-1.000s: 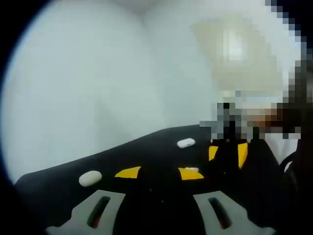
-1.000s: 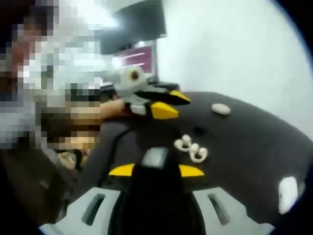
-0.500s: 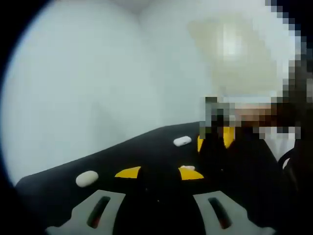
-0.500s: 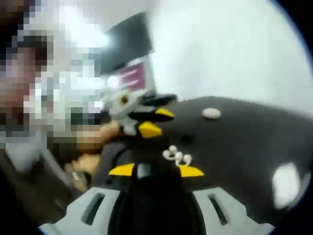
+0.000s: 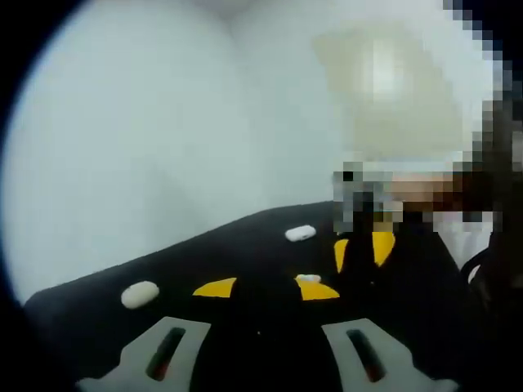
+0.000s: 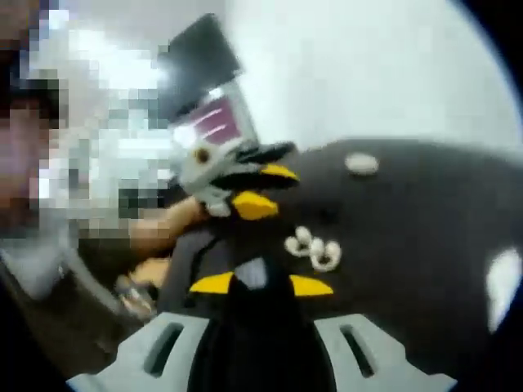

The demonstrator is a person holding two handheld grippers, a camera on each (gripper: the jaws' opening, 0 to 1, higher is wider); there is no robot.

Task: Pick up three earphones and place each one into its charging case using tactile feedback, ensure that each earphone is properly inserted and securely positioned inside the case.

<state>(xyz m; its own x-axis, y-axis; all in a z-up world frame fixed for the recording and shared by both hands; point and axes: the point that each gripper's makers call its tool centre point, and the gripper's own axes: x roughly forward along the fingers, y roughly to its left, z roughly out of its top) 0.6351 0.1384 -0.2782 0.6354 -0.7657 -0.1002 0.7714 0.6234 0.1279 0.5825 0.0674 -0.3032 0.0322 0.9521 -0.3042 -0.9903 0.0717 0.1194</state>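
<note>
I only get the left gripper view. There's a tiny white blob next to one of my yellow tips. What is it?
Observer: In the right gripper view it looks like a small cluster of white earphones lying together on the black table.
Operator: Is my gripper touching them?
Observer: No. From that side, the left gripper has its jaws open and its yellow tips are clear of the cluster.
Operator: What's behind my gripper?
Observer: A monitor with a pinkish screen stands at the table's edge, behind the left gripper.
</note>
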